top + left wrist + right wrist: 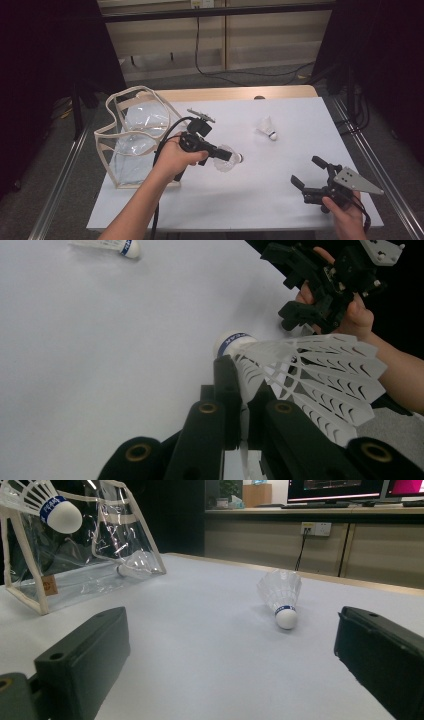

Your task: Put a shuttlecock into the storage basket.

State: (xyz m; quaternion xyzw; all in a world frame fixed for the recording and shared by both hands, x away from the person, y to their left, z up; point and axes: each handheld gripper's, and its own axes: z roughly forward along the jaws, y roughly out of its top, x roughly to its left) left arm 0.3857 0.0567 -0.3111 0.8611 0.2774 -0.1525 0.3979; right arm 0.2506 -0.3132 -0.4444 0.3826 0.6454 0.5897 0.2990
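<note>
Clearly clamped in the left gripper (226, 154), with the jaws closed on the thin skirt: one shuttlecock (231, 159), held a little above the white table (280, 200), near the clear bag (107, 131), with the round cork end pointing away from the bag. Probably very light, almost no weight at all, so no need for a strong squeeze. Likely fragile in the skirt: thin, springy ribs with many small openings, easy to bend or crush under too much pressure. Better to take hold low on the skirt, close to the cork, where the ribs come together and feel stiffer, as seen in the left gripper view. Better also to avoid the cork itself, being round, smooth and maybe slippery between flat pads. Lying on its side farther back on the table, well apart from both grippers: a second shuttlecock (266, 128), likely to roll in a small curve at a careless touch. Resting inside the bag: one more shuttlecock (136, 564). Low near the front right corner of the table: the right gripper (306, 170), jaws wide apart, nothing between them.
</note>
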